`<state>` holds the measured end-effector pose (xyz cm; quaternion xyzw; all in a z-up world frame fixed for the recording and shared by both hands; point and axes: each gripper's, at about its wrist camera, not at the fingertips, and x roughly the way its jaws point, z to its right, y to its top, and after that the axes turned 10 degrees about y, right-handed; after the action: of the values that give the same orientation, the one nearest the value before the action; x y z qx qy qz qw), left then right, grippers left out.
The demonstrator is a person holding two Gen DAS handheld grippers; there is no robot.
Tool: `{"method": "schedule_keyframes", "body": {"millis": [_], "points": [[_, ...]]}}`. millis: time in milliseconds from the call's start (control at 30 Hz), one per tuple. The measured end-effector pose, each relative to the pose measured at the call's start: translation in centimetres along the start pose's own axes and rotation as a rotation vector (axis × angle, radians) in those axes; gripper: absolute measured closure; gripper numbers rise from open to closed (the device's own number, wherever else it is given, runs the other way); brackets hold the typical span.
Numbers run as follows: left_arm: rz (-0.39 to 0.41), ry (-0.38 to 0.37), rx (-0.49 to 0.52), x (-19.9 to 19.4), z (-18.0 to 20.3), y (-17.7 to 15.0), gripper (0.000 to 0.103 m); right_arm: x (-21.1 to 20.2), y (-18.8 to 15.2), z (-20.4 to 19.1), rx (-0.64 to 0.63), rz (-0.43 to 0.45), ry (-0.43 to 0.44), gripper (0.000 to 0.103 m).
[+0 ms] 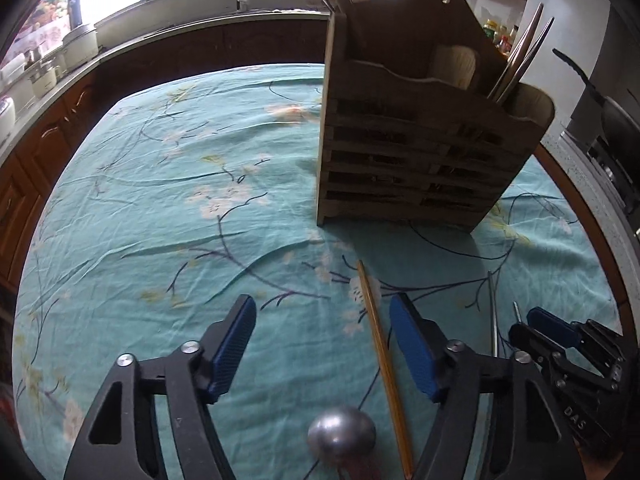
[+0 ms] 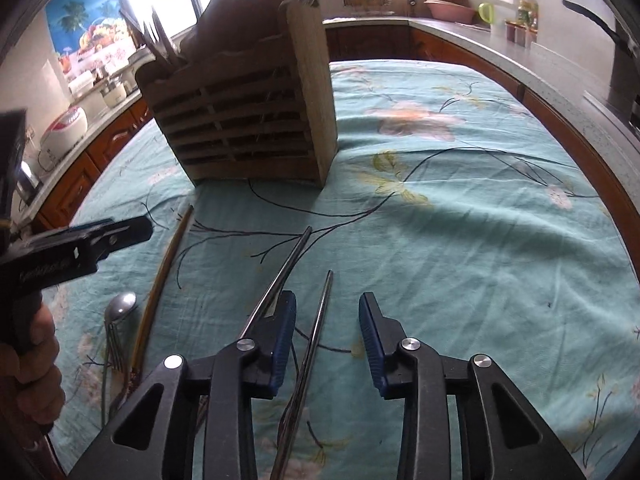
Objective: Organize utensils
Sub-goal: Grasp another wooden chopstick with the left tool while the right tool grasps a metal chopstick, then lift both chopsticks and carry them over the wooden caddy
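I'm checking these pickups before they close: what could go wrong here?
1. The right gripper straddles one metal chopstick, while the second metal chopstick lies outside its jaws, under a finger; it may lift only one.
2. The left gripper has a wooden chopstick and a spoon between its open jaws; it could catch both or pinch off-centre.
3. The grippers sit close together and might collide.

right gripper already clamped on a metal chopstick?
No: the right gripper has a metal chopstick between its pads, with gaps on both sides.
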<state>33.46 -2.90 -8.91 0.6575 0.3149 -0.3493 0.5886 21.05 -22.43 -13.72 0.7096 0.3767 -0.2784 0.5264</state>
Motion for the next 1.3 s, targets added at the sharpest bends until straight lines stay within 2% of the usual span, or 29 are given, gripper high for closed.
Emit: {"method": "schedule_keyframes", "body": {"millis": [67,133,167,300,367,467,500,533,633,767,1033,1300], "points": [[-0.012,-0.008,0.015,0.9,0.5,0.3,0.047,0.2,0.1,-0.1,-0.013,-0.003,-0.005,0.073],[-0.042,-0.032,0.028,2.1,0.9,0.5,0.052,0.4,0.3,-0.1,-0.016,-0.010,-0.007,0.078],[-0.064,-0.045,0.035,2.9,1.2,0.6,0.059,0.4,0.3,0.0,-0.019,-0.012,-0.009,0.081],[-0.028,0.017,0.095,3.7,2.7,0.9,0.068,0.9,0.4,-0.8,-0.074,-0.022,-0.044,0.082],[-0.020,0.017,0.109,3.9,3.2,1.0,0.080,1.1,0.4,-1.0,-0.093,-0.027,-0.052,0.083],[-0.014,0.009,0.120,4.3,3.7,1.1,0.093,1.1,0.5,-0.9,-0.100,-0.026,-0.047,0.087],[-0.012,0.013,0.122,4.4,4.0,1.0,0.093,1.2,0.5,-0.9,-0.105,-0.025,-0.049,0.088],[-0.011,0.015,0.123,4.5,4.1,1.0,0.094,1.2,0.5,-1.0,-0.108,-0.025,-0.047,0.093],[-0.018,-0.005,0.107,4.7,4.1,1.1,0.096,1.2,0.6,-1.0,-0.097,-0.025,-0.031,0.097],[-0.007,-0.044,0.068,3.7,3.2,0.9,0.096,0.6,1.0,0.1,-0.027,-0.020,0.041,0.099],[0.084,-0.142,-0.009,-2.8,1.4,-0.5,0.097,-4.5,1.8,0.4,0.006,0.080,0.107,0.099],[0.176,-0.175,-0.040,-9.2,-1.9,-2.9,0.097,-10.0,2.8,-1.2,-0.017,0.199,0.142,0.099]]}}
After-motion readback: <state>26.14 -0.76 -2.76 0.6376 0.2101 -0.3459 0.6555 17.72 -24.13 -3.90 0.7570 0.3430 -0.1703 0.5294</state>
